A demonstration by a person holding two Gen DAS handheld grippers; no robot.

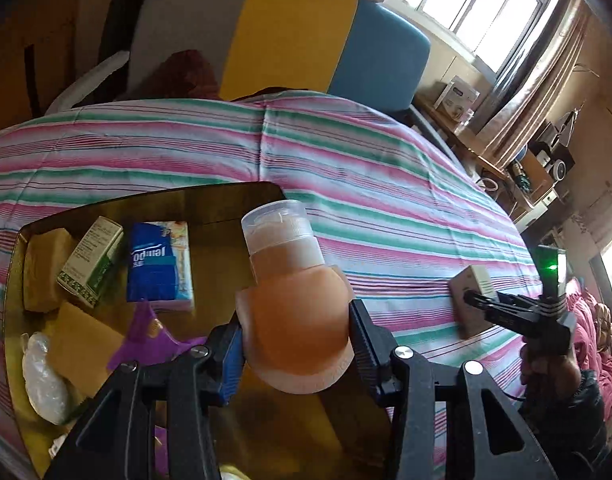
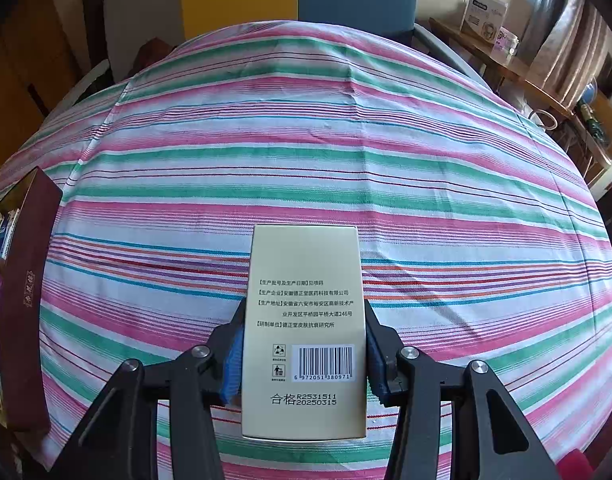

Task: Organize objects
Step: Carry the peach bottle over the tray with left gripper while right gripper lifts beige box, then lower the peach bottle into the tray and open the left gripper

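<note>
My left gripper (image 1: pixel 296 320) is shut on a soft peach squeeze bottle (image 1: pixel 284 252) with a clear cap, and holds it tilted above the right part of a gold-lined box (image 1: pixel 146 196). Inside that box lie a blue tissue pack (image 1: pixel 160 264), a green-and-white carton (image 1: pixel 92 264), tan packets (image 1: pixel 46 268), a purple item (image 1: pixel 146 340) and a white bag (image 1: pixel 42 376). My right gripper (image 2: pixel 304 308) is shut on a pale gold carton (image 2: pixel 306 264) with a barcode, which rests flat on the striped bedsheet (image 2: pixel 306 160). The left wrist view shows this gripper (image 1: pixel 471 298) and the carton (image 1: pixel 479 280) at right.
The box's dark red outer wall (image 2: pixel 26 280) stands at the left edge of the right wrist view. A grey, yellow and blue headboard (image 1: pixel 290 32) rises behind the bed. A cluttered wooden desk (image 1: pixel 485 152) runs along the right side. A hand (image 1: pixel 553 364) holds the right gripper.
</note>
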